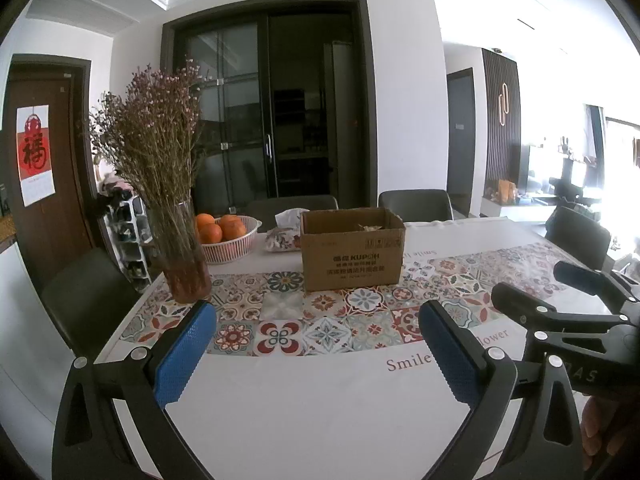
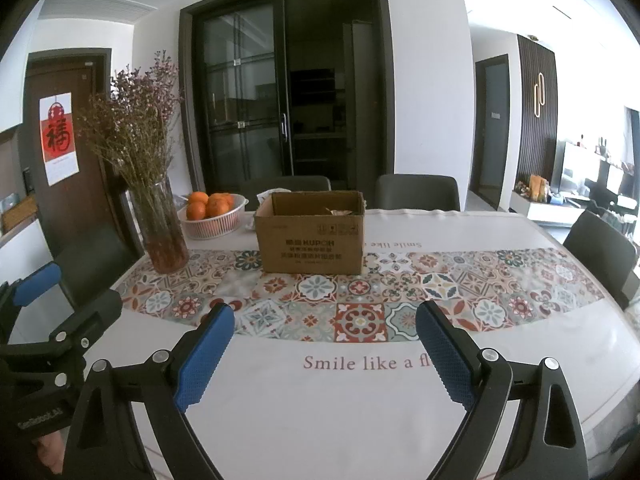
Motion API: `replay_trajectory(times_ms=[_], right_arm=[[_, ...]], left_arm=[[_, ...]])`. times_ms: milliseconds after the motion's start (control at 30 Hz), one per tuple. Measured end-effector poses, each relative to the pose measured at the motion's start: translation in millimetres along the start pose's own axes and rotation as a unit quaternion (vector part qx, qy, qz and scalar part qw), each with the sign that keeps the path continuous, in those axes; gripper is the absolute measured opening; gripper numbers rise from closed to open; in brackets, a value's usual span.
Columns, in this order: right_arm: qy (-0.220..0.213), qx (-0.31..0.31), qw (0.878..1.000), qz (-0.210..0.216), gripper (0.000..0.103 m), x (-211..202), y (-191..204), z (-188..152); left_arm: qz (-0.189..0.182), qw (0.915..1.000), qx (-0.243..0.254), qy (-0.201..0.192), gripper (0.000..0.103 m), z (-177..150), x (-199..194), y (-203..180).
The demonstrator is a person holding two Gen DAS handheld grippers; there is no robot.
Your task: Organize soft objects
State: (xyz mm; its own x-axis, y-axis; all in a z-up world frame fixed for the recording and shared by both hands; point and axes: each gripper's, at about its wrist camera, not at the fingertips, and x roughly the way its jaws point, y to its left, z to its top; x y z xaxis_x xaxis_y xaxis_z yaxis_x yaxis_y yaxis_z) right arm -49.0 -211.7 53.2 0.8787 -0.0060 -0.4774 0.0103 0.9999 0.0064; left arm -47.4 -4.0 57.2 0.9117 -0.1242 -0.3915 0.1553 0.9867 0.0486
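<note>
Nearest me, my left gripper and right gripper hung released and empty above the white tile-patterned tablecloth, no loose soft items remained there, and something pale showed inside the open brown cardboard box, suggesting near completion.

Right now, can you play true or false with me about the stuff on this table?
1. The cardboard box is open at the top. True.
2. The basket holds bananas. False: it holds oranges.
3. The left hand-held gripper is squeezing a toy. False: its jaws are wide apart with nothing between them.
4. The vase of dried flowers stands left of the box. True.
5. The right hand-held gripper is open. True.
</note>
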Motion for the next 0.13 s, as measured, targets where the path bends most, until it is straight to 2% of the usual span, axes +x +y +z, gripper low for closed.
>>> replay_trajectory(times_ms=[133], right_arm=[[0.001,0.0,1.0,0.0,0.093,-0.2,0.7,0.0]], left_arm=[[0.002,1.0,0.0,-0.001,0.103,1.4,-0.6,0.3]])
